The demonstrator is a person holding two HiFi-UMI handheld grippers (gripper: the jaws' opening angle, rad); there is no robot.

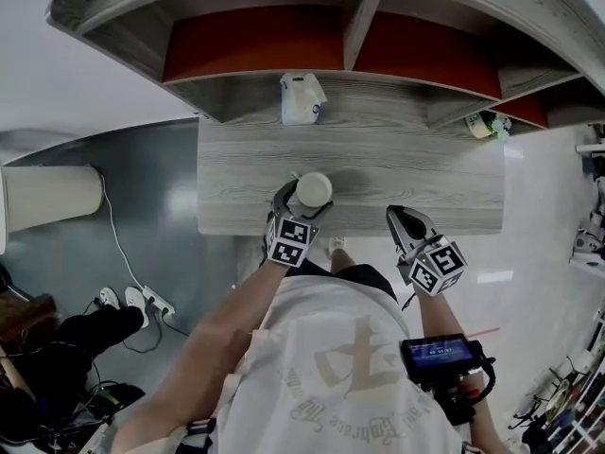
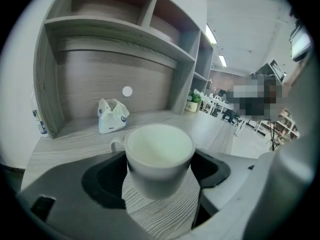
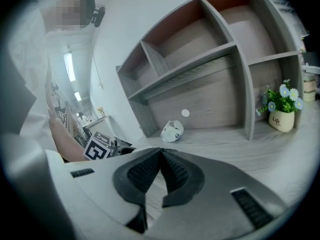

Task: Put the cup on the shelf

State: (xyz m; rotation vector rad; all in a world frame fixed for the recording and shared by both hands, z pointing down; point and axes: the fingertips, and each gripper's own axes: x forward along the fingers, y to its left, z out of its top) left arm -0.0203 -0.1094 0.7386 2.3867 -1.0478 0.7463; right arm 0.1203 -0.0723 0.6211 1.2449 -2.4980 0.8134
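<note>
**Head view.** The left gripper (image 1: 304, 202) is clenched on the white ceramic cup (image 1: 313, 189), which sits at the near edge of the grey wood-grain desk top (image 1: 397, 173). Whether the cup's base rests on the wood or is just clear of it cannot be told. The right gripper (image 1: 405, 223) hangs at the desk's near edge, well apart from the cup. The grey wood-grain shelf unit with red back panels (image 1: 425, 81) rises behind the desk.

**Left gripper view.** The cup stands upright between the black pads (image 2: 102, 181), its handle turned to the left. The open shelf board (image 2: 115, 33) lies above and beyond. Judgement: the cup should be kept level, lifted well clear of the board's front edge, and set down deep in a compartment before the grip is eased.

**Right gripper view.** The jaws are pressed together with nothing between them.

**Surroundings.** A crumpled white pouch (image 3: 173, 130) lies at the back of the desk, roughly in line with the cup. It is a likely obstruction only to a low approach. A small potted plant (image 3: 281, 115) stands well to the right, clear of the route.
</note>
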